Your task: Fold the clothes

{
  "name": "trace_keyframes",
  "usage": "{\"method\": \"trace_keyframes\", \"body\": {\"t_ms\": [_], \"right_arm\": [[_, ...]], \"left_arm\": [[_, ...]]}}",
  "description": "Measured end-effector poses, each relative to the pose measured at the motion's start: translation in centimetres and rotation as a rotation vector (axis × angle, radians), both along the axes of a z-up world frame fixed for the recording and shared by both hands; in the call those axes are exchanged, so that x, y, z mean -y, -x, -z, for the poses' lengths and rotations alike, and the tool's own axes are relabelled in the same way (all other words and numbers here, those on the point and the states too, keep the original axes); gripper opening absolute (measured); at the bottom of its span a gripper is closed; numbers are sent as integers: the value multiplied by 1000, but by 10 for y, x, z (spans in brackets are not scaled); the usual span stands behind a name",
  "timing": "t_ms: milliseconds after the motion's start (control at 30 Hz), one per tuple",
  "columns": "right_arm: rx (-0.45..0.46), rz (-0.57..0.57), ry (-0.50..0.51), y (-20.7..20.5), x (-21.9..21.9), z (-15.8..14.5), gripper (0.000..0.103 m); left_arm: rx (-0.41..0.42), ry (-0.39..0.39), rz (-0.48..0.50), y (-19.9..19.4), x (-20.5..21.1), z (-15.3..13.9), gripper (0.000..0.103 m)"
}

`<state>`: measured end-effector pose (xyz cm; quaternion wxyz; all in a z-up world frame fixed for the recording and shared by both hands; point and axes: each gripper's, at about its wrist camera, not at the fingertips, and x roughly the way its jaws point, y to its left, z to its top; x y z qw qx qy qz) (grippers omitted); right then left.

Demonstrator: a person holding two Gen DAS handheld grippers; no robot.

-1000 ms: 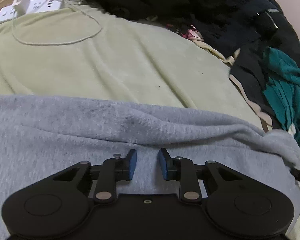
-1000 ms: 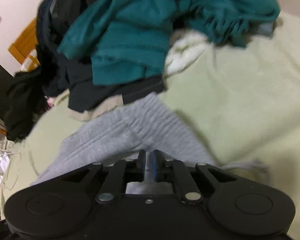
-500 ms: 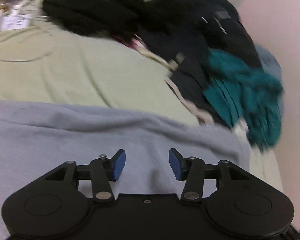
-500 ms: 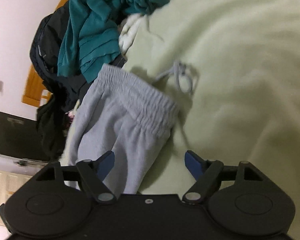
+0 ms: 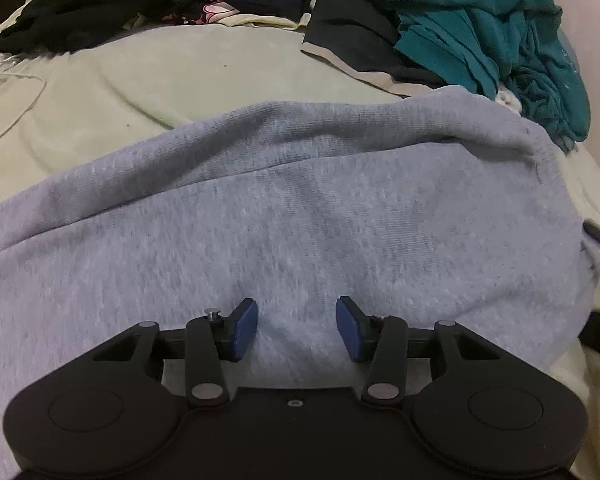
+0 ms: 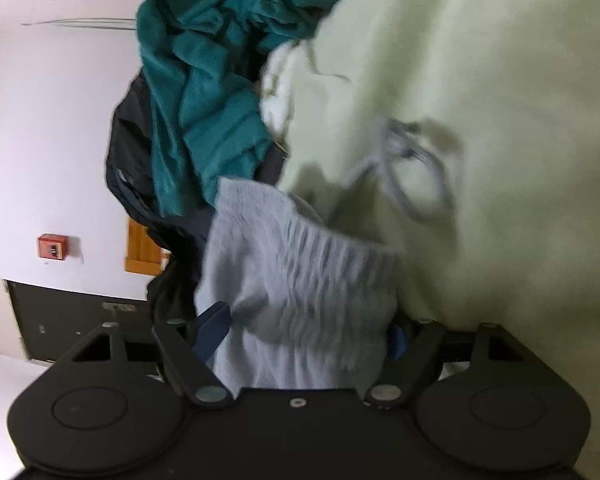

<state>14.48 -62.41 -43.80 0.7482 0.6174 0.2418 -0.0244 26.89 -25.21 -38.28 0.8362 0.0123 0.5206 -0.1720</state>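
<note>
Grey sweatpants (image 5: 300, 208) lie spread on a pale green blanket (image 5: 188, 76). My left gripper (image 5: 297, 328) hovers just over the grey fabric, jaws open, with nothing pinched between the blue pads. In the right wrist view the gathered elastic waistband (image 6: 300, 280) of the sweatpants sits between the wide jaws of my right gripper (image 6: 306, 334). That gripper is open; its right pad is partly hidden behind the cloth. The grey drawstring (image 6: 412, 168) lies looped on the blanket (image 6: 500, 80) beyond the waistband.
A teal garment (image 5: 480, 32) and black clothes (image 5: 100, 0) are heaped along the blanket's far side, close to the sweatpants' waist end. The teal pile (image 6: 204, 92) also fills the right wrist view. A white cable (image 5: 12, 76) lies at far left. Behind is a white wall (image 6: 40, 120).
The left jaws have widened and the gripper slid right along the sweatpants. The right gripper opened from nearly shut, rolled, and dropped so the waistband now sits between its jaws.
</note>
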Motion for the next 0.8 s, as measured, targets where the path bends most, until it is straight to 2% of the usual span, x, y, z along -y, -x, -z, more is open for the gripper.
{"method": "trace_keyframes", "body": {"t_ms": [67, 133, 200, 267, 367, 400, 467, 567, 633, 800], "right_arm": [[-10, 1, 26, -12, -2, 1, 78], [-37, 9, 59, -16, -4, 0, 66], [-91, 14, 86, -18, -5, -5, 49], [-119, 17, 84, -15, -2, -11, 41], [-136, -10, 147, -12, -2, -25, 34], [-146, -23, 176, -13, -3, -29, 32], [-185, -40, 226, -19, -4, -34, 30], [-214, -29, 221, -25, 0, -34, 29], [-220, -29, 233, -26, 0, -36, 29], [-241, -17, 227, -24, 4, -34, 28]], "left_arm": [[-8, 45, -31, 0, -6, -4, 49], [-8, 79, -45, 5, -15, -13, 51], [-6, 112, -57, 13, -29, -28, 55], [18, 103, -71, 21, -46, -40, 59], [58, -31, -93, 40, -88, -53, 58], [58, -40, -95, 40, -91, -53, 58], [-1, -144, -138, 42, -121, -43, 57], [-10, -249, -198, 44, -146, -27, 57], [-5, -259, -291, 42, -168, -16, 58], [13, -259, -283, 43, -180, -9, 63]]}}
